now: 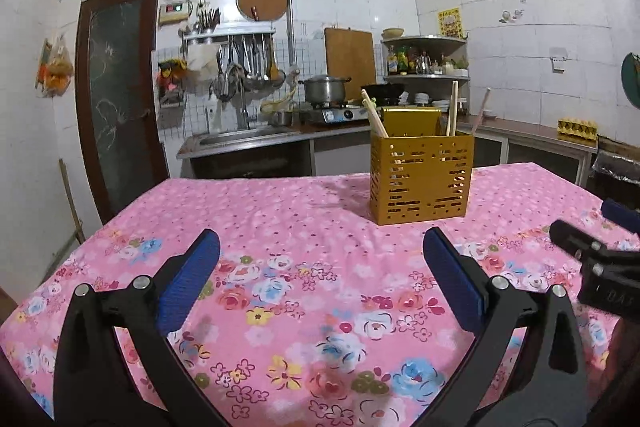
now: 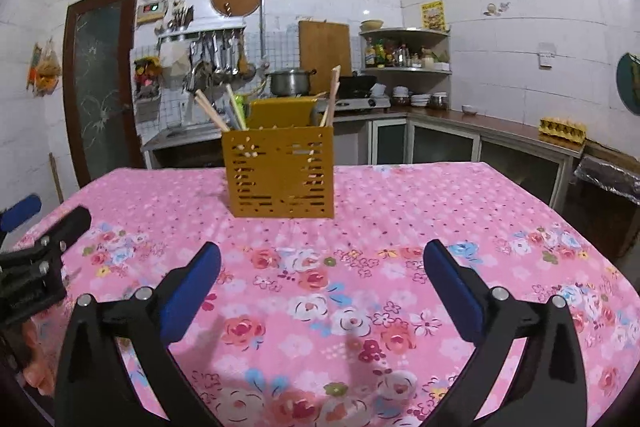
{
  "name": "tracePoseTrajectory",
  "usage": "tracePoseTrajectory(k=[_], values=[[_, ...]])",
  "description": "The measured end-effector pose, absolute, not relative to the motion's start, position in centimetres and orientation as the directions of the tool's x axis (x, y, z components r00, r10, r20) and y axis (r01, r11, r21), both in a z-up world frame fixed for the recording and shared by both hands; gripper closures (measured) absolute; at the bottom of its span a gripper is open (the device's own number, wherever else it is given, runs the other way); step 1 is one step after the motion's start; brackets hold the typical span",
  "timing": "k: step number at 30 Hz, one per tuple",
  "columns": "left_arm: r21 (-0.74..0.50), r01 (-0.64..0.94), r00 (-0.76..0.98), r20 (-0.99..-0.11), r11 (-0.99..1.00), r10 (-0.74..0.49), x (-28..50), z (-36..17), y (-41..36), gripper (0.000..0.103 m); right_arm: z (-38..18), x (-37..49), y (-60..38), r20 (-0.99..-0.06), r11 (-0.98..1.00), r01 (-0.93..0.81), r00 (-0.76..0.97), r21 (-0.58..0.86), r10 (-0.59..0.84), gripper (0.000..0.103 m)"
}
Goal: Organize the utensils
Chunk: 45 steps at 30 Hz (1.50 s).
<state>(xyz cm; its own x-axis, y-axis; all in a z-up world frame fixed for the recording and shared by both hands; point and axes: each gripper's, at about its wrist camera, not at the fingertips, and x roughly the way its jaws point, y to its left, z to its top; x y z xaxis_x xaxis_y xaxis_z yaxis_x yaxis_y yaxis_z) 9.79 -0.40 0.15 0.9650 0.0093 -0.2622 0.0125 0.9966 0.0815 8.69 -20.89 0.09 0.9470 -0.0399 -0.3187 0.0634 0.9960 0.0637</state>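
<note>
Standing ahead-right of released left tongs (image 1: 322, 263): gold utensil holder (image 1: 420, 177) with chopsticks (image 1: 374, 119), on counter (image 1: 280, 227). Right-wrist view: holder (image 2: 280, 173) ahead-left of released right tongs (image 2: 322, 263); both tongs hover level, empty.

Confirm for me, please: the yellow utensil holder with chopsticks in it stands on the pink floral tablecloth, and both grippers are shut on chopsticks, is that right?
Not quite. The yellow utensil holder with chopsticks does stand on the pink floral tablecloth, but neither gripper holds anything. The left wrist view shows the left gripper open and empty, and the right wrist view shows the same for the right gripper.
</note>
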Motion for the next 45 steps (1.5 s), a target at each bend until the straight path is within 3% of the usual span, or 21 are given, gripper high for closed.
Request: tracePoseTrajectory(k=[45], values=[[0.066,0.064,0.946,-0.321,0.996,-0.039,10.9,-1.1,-0.3,0.005,0.2,8.3,-20.1,-0.291,0.997,0.082,0.954,0.007,-0.077,0.004]])
